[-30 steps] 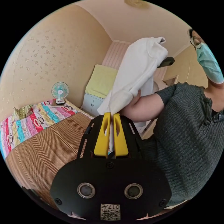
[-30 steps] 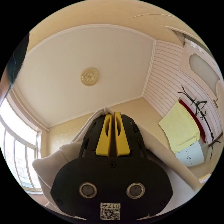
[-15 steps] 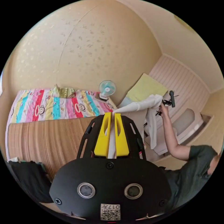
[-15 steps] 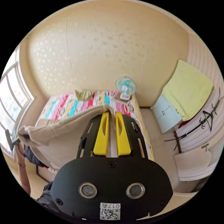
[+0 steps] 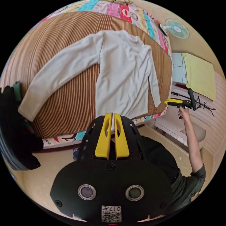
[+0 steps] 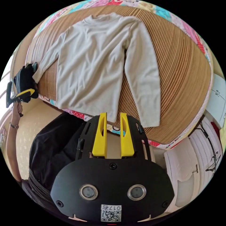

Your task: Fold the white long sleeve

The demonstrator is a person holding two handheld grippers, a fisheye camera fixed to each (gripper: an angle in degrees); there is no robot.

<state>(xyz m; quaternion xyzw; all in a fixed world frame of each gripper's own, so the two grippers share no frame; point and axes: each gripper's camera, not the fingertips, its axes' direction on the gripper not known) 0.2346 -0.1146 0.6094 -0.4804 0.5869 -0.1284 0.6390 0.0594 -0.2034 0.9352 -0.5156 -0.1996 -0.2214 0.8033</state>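
your left gripper (image 5: pixel 112 114) has its jaws almost together, holding nothing. your right gripper (image 6: pixel 113 114) is open. white long sleeve (image 6: pixel 98 63) lies flat on the bed (image 6: pixel 179 77), neck toward 12 o'clock, hem toward 6.

Both views look down from high above the same bed (image 5: pixel 70 94).

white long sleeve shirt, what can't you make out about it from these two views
- White long sleeve shirt: in the left gripper view, the middle of its hem is hidden behind the left gripper.
- Right gripper view: the right gripper covers part of the hem.
- Its underside is hidden against the striped mat.
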